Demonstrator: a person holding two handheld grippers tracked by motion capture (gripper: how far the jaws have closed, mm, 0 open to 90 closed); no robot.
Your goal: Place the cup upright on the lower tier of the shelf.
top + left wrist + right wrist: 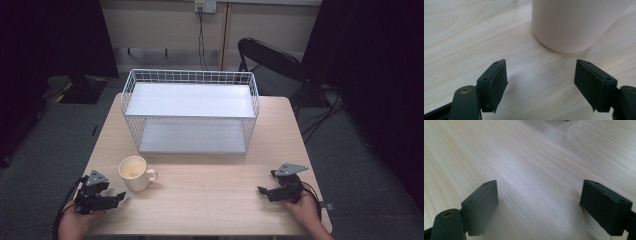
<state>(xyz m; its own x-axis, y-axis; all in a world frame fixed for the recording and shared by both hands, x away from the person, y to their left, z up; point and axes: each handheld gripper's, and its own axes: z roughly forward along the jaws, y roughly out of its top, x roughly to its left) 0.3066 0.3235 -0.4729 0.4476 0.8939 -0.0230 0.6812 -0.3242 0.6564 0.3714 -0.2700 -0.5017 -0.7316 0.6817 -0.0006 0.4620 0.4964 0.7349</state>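
A cream mug (134, 172) stands upright on the wooden table (210, 200), its handle pointing right. My left gripper (118, 197) lies at the front left, just left of and below the mug, open. In the left gripper view the mug's wall (574, 22) rises a short way beyond the gripper (540, 75), with bare wood between the jaws. My right gripper (262, 190) rests at the front right, open, pointing left. The right gripper view shows that gripper (539, 205) spread wide over plain wood.
A white two-tier wire shelf rack (191, 112) stands at the back middle of the table, both shelves bare. A black folding chair (272, 62) sits behind the table's right corner. Cables run over the grey floor at the right.
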